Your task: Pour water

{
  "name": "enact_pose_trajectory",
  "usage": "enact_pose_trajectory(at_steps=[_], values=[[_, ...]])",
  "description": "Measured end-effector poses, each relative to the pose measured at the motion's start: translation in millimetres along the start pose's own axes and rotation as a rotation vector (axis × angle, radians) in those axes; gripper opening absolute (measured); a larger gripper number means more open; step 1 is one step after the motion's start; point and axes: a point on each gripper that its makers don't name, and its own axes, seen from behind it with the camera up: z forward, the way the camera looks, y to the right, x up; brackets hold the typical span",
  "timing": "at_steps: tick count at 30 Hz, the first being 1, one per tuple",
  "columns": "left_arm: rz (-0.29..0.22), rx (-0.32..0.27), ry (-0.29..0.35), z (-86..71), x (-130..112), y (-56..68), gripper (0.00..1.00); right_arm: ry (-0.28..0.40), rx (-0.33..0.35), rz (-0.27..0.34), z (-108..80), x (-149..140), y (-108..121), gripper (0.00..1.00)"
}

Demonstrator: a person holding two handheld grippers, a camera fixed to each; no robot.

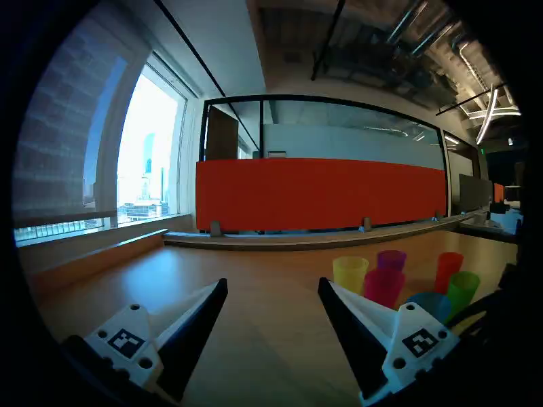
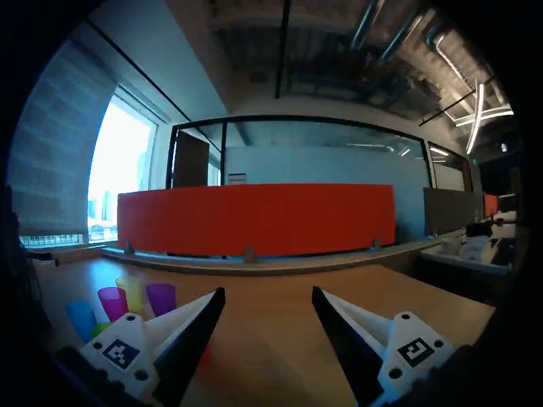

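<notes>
Yellow cup [image 1: 350,273]; left tongs [image 1: 272,281], right tongs [image 2: 268,290] agape

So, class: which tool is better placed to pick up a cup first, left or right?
Left, probably. Both tools are open, but the cups look larger and closer beside the left tool; from the right tool they look smaller and more hidden.

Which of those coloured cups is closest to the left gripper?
The blue cup: lowest in the left gripper view, partly behind a finger; the pink, yellow, purple, red and green ones stand farther back.
</notes>
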Motion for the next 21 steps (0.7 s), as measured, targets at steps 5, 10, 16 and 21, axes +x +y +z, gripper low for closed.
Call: enact_pose_trajectory(at_steps=[5,10,16,21], values=[[0.000,0.000,0.000,0.2,-0.1,-0.2,1.00,0.002,-0.006,-0.003,1.4,-3.2,7.6,0.99],[0.000,0.000,0.000,-0.1,-0.3,-0.1,1.00,-0.009,-0.014,0.008,0.2,-11.4,13.6,0.99],[0.000,0.000,0.000,-0.2,-0.4,0.1,1.00,-0.009,-0.012,0.013,0.5,-16.2,15.0,0.99],[0.000,0.000,0.000,0.2,-0.2,0.3,1.00,-0.012,-0.012,0.011,1.5,-19.3,15.3,0.99]])
